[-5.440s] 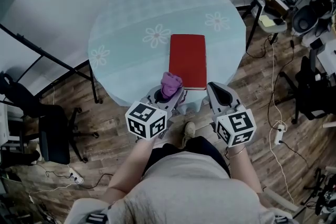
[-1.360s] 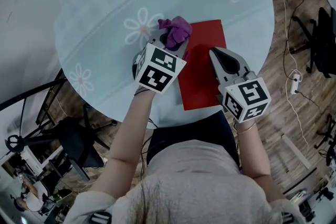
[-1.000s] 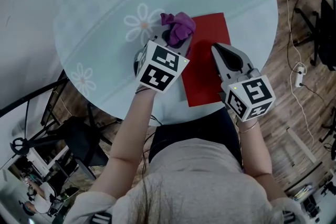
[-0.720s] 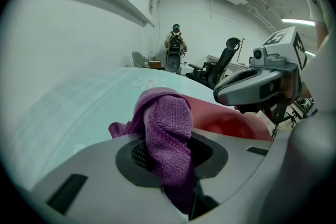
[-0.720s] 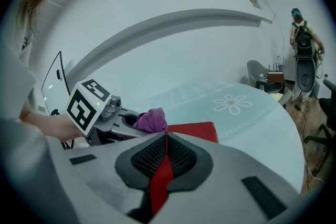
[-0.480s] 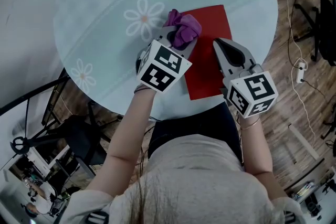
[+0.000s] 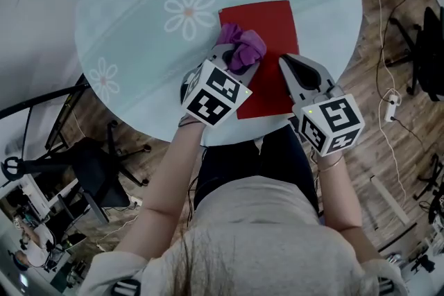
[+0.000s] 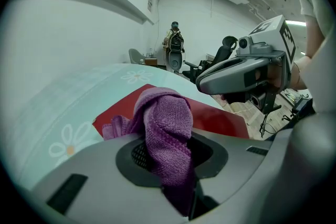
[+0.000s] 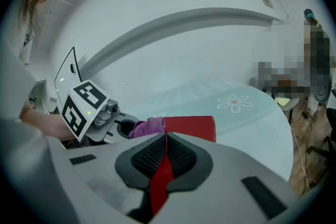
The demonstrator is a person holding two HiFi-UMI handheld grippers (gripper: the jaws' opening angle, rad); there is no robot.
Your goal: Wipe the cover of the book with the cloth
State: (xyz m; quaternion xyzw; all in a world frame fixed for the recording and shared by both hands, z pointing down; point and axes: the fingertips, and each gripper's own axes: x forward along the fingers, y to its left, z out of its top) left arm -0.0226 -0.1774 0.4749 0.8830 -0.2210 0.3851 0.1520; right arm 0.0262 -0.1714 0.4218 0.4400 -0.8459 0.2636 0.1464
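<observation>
Clamps fingers [image 8: 89, 170] of left gripper [image 7: 234, 60] on bunched purple cloth [image 8: 165, 118], with wad poking out over left part of red book [image 7: 267, 21]. Holds right gripper [image 7: 284, 62] closed and empty above book's right side; cannot tell whether touching. Finds book lying flat on round table [image 7: 139, 45], close to near edge. Risks, judging from here, shoving book off that edge on a pull stroke without pinning it down. Risks scraping cover with hard plastic by pressing through so small a wad. Risks leaving far half unwiped by stroking short.
</observation>
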